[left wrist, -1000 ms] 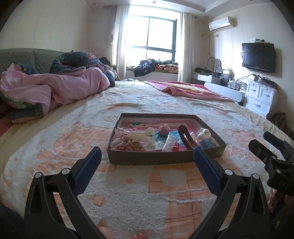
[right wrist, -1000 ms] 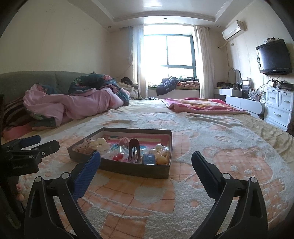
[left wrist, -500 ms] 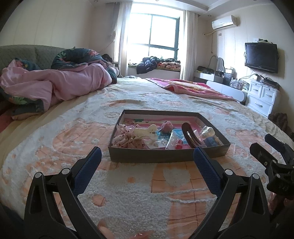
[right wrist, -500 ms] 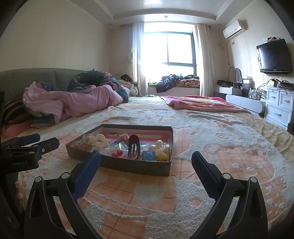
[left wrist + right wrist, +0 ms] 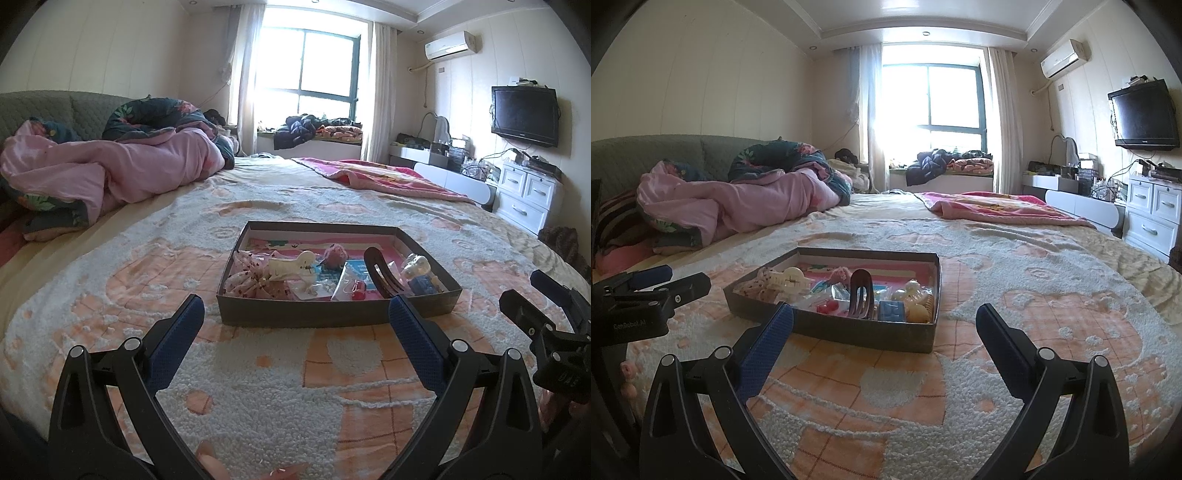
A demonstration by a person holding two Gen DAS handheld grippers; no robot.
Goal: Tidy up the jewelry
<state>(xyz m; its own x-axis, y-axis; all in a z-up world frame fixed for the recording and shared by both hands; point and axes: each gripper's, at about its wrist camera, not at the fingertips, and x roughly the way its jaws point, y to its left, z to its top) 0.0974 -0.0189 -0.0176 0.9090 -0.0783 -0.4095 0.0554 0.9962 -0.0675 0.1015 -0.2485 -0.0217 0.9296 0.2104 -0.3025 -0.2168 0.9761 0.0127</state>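
A shallow dark box (image 5: 325,314) (image 5: 849,332) lies on the bed's cream and orange blanket, filled with hair accessories and trinkets. Inside are a cream claw clip (image 5: 291,267) (image 5: 788,278), a brown curved clip (image 5: 380,271) (image 5: 860,297), a pink scrunchie (image 5: 335,254), red beads (image 5: 356,286) and a blue block (image 5: 892,310). My left gripper (image 5: 295,319) stands open just short of the box's near wall, nothing between its fingers. My right gripper (image 5: 884,323) is open too, low over the blanket, right of the box's near corner.
A crumpled pink duvet (image 5: 110,173) lies at the left by a green headboard. A pink blanket (image 5: 373,177) is spread at the far right of the bed. White drawers (image 5: 528,199) and a wall television (image 5: 524,114) stand to the right.
Both grippers have moved slightly closer to the box, and the views have tipped a little. Both stay open and nothing in the box has moved.
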